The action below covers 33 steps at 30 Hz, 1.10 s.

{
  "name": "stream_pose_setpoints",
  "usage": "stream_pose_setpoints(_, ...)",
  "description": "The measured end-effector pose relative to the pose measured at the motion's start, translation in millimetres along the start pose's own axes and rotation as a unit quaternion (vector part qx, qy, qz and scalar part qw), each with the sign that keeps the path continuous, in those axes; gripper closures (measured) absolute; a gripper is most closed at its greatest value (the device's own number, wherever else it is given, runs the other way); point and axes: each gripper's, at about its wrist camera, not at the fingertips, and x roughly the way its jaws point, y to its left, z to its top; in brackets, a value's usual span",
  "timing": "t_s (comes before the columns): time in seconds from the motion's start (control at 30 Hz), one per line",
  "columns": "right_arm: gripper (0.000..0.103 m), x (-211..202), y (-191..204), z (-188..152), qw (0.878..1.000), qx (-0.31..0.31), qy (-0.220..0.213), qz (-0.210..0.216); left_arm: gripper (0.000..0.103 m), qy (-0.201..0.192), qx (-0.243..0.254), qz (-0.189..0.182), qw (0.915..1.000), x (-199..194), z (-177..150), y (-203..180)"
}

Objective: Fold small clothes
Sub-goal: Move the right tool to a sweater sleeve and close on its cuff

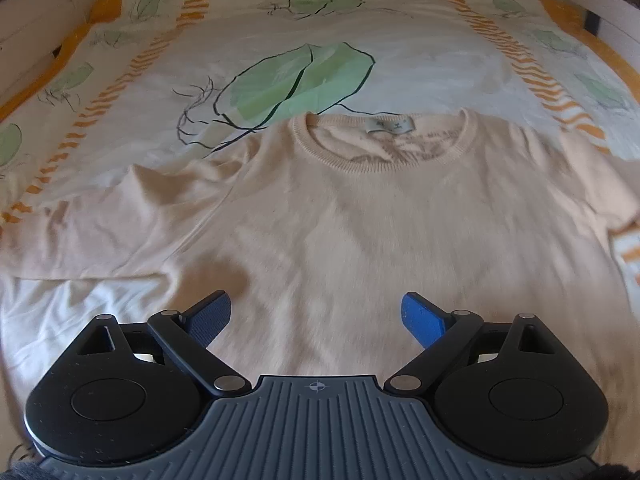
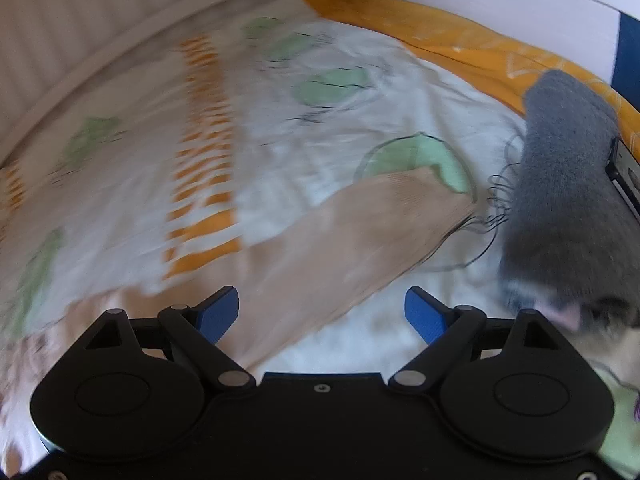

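On the bedspread (image 1: 400,52) lies one cream sweater (image 1: 360,220); both grippers, left gripper (image 1: 316,316) and right gripper (image 2: 322,314), hang released, empty.

Right gripper (image 2: 322,312) hanging over the bed, blue fingers (image 2: 218,314) spread wide with nothing between them. Beige sleeve (image 2: 360,232) stretched flat across the leaf-print sheet (image 2: 304,128), cuff pointing up right. Grey knitted garment (image 2: 568,184) bunched at the right edge, all blurred.

Bedspread (image 1: 360,48) beyond sweater (image 1: 360,220) lies open; grey sleeve (image 2: 568,184), blurred, perhaps crowds right.
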Motion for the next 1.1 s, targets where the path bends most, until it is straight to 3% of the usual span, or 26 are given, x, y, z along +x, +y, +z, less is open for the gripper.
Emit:
stream_pose_setpoints(0.2,0.011,46,-12,10,0.998,0.040,0.008,-0.041,0.010,0.015,-0.027,-0.015,0.9994,37,18,-10)
stream_pose_setpoints(0.27,0.002,59,-14,9,0.998,0.051,0.013,-0.039,0.010,0.012,-0.024,-0.013,0.9995,47,21,-15)
stream_pose_setpoints(0.33,0.000,66,-14,5,0.998,0.058,0.009,-0.038,0.010,0.015,-0.017,-0.017,0.9996,56,22,-21)
stream_pose_setpoints(0.53,0.000,71,-6,-6,0.998,0.017,-0.017,-0.054,0.001,0.006,-0.040,-0.026,0.9988,67,17,-22)
stream_pose_setpoints(0.63,0.000,72,-7,-5,0.999,0.004,-0.017,-0.047,0.000,0.000,-0.032,-0.021,0.9993,68,17,-26)
stream_pose_setpoints(0.83,0.000,70,-25,2,0.999,0.036,-0.030,-0.006,0.000,0.008,-0.025,-0.016,0.9995,71,22,-29)
stream_pose_setpoints(0.9,0.011,69,-27,4,0.998,0.046,-0.037,-0.004,0.000,0.014,-0.020,-0.012,0.9996,72,24,-30)
stream_pose_setpoints(0.93,0.029,68,-27,5,0.998,0.044,-0.043,-0.011,0.000,0.015,-0.018,-0.012,0.9997,71,25,-30)
stream_pose_setpoints(1.0,0.047,66,-28,8,0.998,0.032,-0.050,-0.021,0.000,0.017,-0.015,-0.011,0.9997,72,25,-30)
stream_pose_setpoints(1.03,0.055,66,-31,9,0.998,0.037,-0.051,-0.006,0.000,0.018,-0.014,-0.010,0.9997,72,25,-30)
stream_pose_setpoints(1.1,0.062,65,-38,9,0.996,0.064,-0.054,0.014,0.000,0.019,-0.012,-0.008,0.9997,73,25,-31)
